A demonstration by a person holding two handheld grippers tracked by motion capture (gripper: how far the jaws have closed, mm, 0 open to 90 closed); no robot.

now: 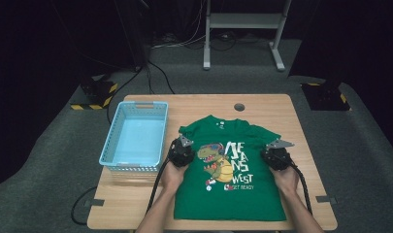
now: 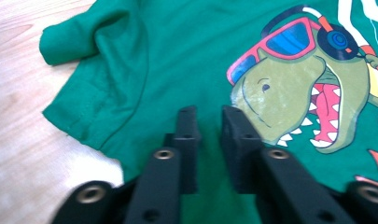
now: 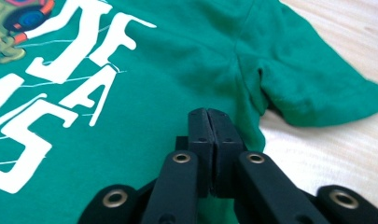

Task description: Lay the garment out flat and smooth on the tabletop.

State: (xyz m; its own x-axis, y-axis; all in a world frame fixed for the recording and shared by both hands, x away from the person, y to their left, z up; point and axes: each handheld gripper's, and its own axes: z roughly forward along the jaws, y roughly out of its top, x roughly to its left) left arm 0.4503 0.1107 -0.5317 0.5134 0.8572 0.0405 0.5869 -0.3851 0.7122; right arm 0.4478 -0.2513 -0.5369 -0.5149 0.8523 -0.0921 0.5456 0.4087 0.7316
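- On the wooden desk (image 1: 136, 204), the green cotton dinosaur-print T-shirt (image 1: 233, 194) is lying flat, right of the pale blue plastic basket (image 1: 136, 138).
- Left tongs (image 2: 209, 116) are hovering slightly parted near the sleeve.
- Right tongs (image 3: 209, 122) are sitting closed, seemingly pressing fabric smooth for folding.

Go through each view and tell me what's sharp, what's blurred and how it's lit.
High view: wooden table brightly lit, room behind dark, green T-shirt slightly soft. Left gripper view: dinosaur print fairly sharp, jaw bases blurred. Right gripper view: white lettering soft, bare table washed out.
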